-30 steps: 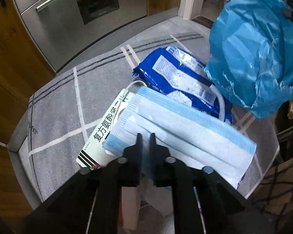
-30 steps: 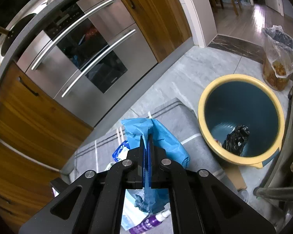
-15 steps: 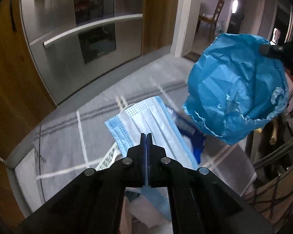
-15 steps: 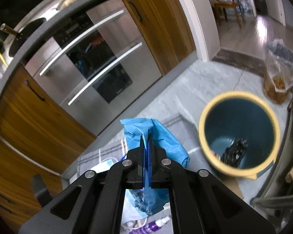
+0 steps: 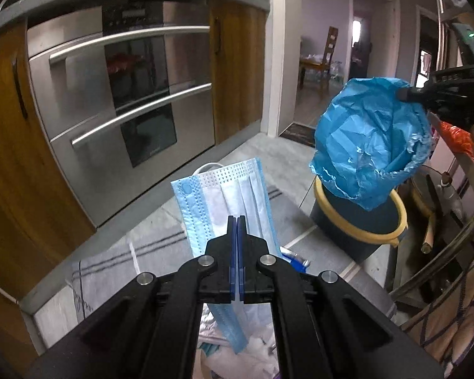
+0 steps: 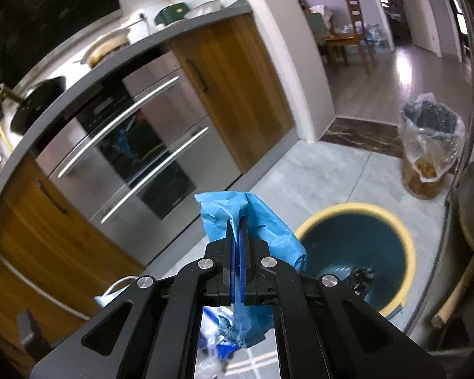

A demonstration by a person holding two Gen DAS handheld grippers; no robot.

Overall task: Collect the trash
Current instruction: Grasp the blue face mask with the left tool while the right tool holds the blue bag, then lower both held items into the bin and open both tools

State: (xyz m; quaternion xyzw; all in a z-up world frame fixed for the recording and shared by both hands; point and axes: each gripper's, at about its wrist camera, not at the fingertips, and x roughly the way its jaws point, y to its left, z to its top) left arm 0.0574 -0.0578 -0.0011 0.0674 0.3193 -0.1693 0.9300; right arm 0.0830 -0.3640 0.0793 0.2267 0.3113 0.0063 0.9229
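Note:
My left gripper point(image 5: 236, 221) is shut on a light blue face mask point(image 5: 224, 189) and holds it up above the grey rug point(image 5: 110, 271). My right gripper point(image 6: 236, 224) is shut on a crumpled blue plastic bag point(image 6: 262, 230); the bag point(image 5: 373, 145) hangs over the near rim of a dark bin with a yellow rim point(image 5: 360, 224). The bin point(image 6: 357, 252) stands on the floor to the right and holds a dark crumpled bag point(image 6: 360, 278). Blue and white wrappers point(image 6: 218, 341) lie on the rug below.
A steel oven with bar handles point(image 5: 126, 101) and wooden cabinets point(image 5: 15, 158) run along the left. A second bin lined with clear plastic point(image 6: 429, 148) stands near the doorway. Chair legs and a wooden stick point(image 5: 429, 233) crowd the right side.
Both grippers have risen from the rug with their items. The mask came off the pile of wrappers, and the blue bag has moved right, over the yellow-rimmed bin.

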